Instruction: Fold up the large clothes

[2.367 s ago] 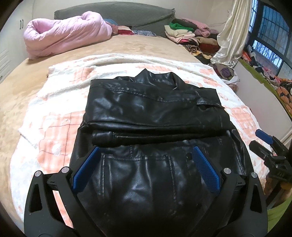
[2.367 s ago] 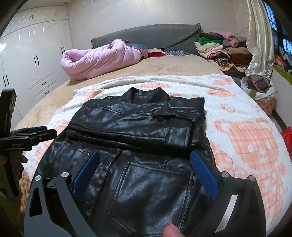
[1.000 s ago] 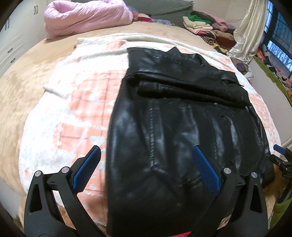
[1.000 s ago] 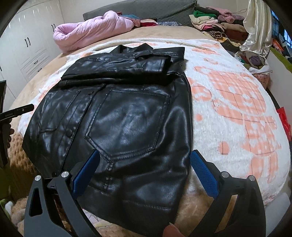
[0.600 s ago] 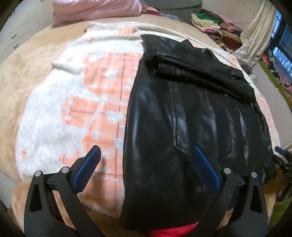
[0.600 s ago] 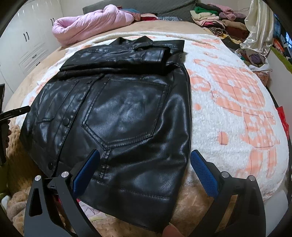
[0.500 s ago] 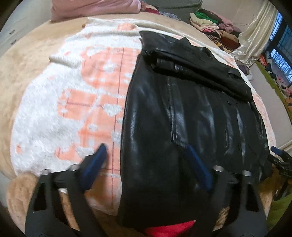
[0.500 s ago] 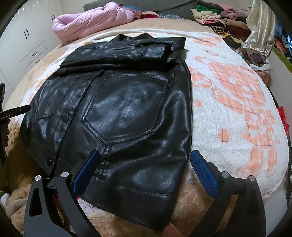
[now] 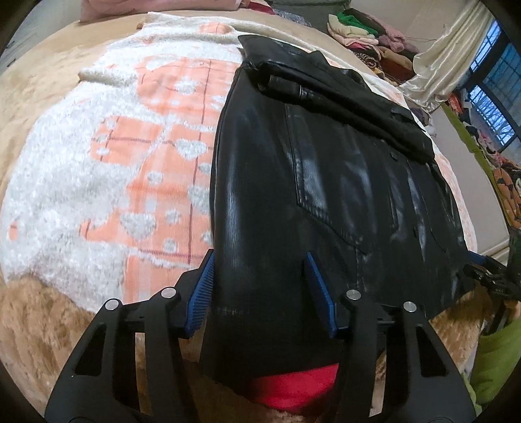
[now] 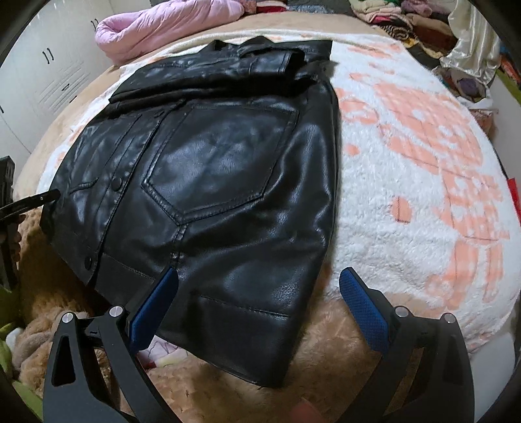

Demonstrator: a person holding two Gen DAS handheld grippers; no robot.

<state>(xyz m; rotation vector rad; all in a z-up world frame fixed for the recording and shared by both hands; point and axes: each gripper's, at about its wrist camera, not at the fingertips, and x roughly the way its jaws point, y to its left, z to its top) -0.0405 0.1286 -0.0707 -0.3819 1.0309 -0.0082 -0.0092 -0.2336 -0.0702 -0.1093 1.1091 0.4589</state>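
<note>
A black leather jacket [image 9: 325, 169] lies flat on a white and orange blanket [image 9: 130, 146] on the bed, its sleeves folded across the chest. It also shows in the right wrist view [image 10: 221, 169]. My left gripper [image 9: 259, 293] straddles the jacket's near left hem corner, its blue pads partly closed around the leather but apart. My right gripper [image 10: 257, 306] is open over the jacket's near right hem corner, which hangs over the bed edge. The left gripper shows at the far left of the right wrist view [image 10: 29, 203].
A pink quilt [image 10: 169, 26] lies at the head of the bed. Stacked clothes [image 9: 364, 35] sit at the far right by a curtain [image 9: 439, 71]. A tan fleece bedcover [image 10: 325, 358] runs along the near bed edge. White wardrobes [image 10: 49, 71] stand on the left.
Both grippers pulled back from mid-jacket to its near hem. The left gripper's jaws narrowed around the left hem corner. The right gripper lowered toward the right corner, still wide open.
</note>
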